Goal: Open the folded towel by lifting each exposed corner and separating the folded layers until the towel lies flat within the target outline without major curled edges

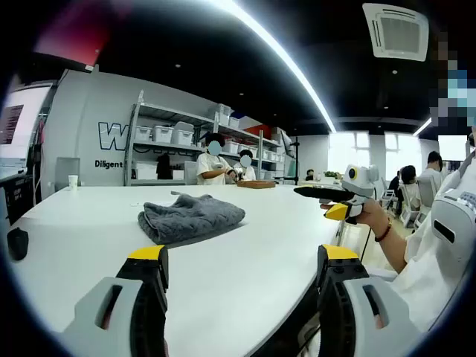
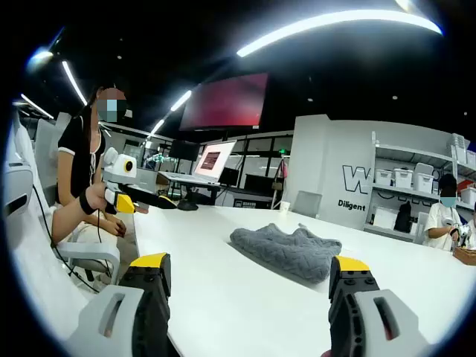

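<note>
- Grey and plush, the folded towel (image 1: 191, 217) lies on the white table (image 1: 245, 275), well ahead of the left gripper (image 1: 243, 279); in the right gripper view the same towel (image 2: 286, 251) sits ahead of the right gripper (image 2: 249, 290), nearer its right jaw.
- Both pairs of yellow-tipped jaws stand wide apart with nothing between them but bare tabletop; neither touches the towel.
- Left gripper view adds the right gripper (image 1: 338, 197), held in a hand (image 1: 372, 218) with a bracelet at the wrist, raised over the table's right edge, its dark jaws pointing left; whether those jaws are parted cannot be read from this angle.
- Right gripper view adds the left gripper (image 2: 130, 195) at the left, held up beside the table edge by a seated person in a black top; its jaw spacing is likewise unclear from there.
- Left gripper view also takes in a ceiling vent (image 1: 396, 31), a paper cup (image 1: 73, 182) at the far table edge, and shelving (image 1: 178, 145) with white bins.
- Right gripper view takes in an open laptop (image 2: 204, 167) on a far desk and a dark red screen (image 2: 223, 102) mounted high.
- Towel's look: a thick, ribbed weave, folded into a lumpy bundle with rumpled top edges and stacked layers showing along the near side. No outline on the table can be made out around it.
</note>
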`<state>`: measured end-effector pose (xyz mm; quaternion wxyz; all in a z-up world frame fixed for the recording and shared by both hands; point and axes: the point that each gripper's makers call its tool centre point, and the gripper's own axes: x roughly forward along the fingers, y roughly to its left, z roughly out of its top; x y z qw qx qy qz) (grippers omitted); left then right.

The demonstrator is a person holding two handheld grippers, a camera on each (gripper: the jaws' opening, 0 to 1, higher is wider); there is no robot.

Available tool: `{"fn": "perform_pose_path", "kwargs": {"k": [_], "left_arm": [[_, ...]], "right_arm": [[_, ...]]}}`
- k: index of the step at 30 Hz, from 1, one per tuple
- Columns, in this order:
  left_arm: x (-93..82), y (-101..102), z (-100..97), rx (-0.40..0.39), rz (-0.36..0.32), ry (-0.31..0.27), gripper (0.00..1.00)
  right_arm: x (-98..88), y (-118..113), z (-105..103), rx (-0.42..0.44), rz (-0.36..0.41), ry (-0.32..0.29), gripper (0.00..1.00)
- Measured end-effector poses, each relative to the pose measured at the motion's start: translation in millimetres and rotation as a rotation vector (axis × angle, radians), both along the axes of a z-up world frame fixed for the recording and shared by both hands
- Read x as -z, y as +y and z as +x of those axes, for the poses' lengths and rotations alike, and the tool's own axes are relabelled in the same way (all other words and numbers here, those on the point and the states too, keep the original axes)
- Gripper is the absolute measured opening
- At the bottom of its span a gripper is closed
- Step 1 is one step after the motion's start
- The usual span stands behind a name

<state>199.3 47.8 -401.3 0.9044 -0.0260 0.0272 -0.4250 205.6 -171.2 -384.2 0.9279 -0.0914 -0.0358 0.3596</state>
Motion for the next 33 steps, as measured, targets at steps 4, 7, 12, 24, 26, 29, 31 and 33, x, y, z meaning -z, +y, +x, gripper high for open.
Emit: {"fn": "perform_pose_path", "kwargs": {"k": [4, 7, 12, 24, 26, 29, 31, 33], "left_arm": [[0.5, -0.6, -0.3, 0.002, 0.002, 0.001, 0.79], [0.6, 0.2, 0.6, -0.003, 0.002, 0.003, 0.8], [0.9, 1.0, 0.9, -0.008, 0.003, 0.002, 0.8], [1.5, 1.3, 1.5, -0.008, 0.006, 0.005, 0.8], [1.8, 1.2, 1.3, -0.008, 0.007, 0.005, 0.8], [2.2, 1.3, 1.4, -0.009, 0.008, 0.007, 0.8], [2.7, 0.9, 1.2, -0.006, 0.012, 0.007, 0.8], [2.6, 0.6, 1.1, -0.005, 0.012, 0.006, 0.8]], "right_arm": [[0.9, -1.5, 1.1, 0.007, -0.004, 0.002, 0.87], [0.4, -1.5, 1.4, 0.006, -0.002, 0.0, 0.87], [1.7, -2.2, 2.2, 0.012, -0.007, 0.005, 0.87], [2.3, -2.2, 2.8, 0.013, -0.009, 0.007, 0.87], [2.6, -2.1, 2.8, 0.012, -0.01, 0.009, 0.87], [3.2, -2.0, 2.9, 0.013, -0.013, 0.009, 0.86], [3.4, -3.3, 3.7, 0.019, -0.01, 0.013, 0.86], [3.1, -3.4, 3.6, 0.018, -0.01, 0.012, 0.86]]}}
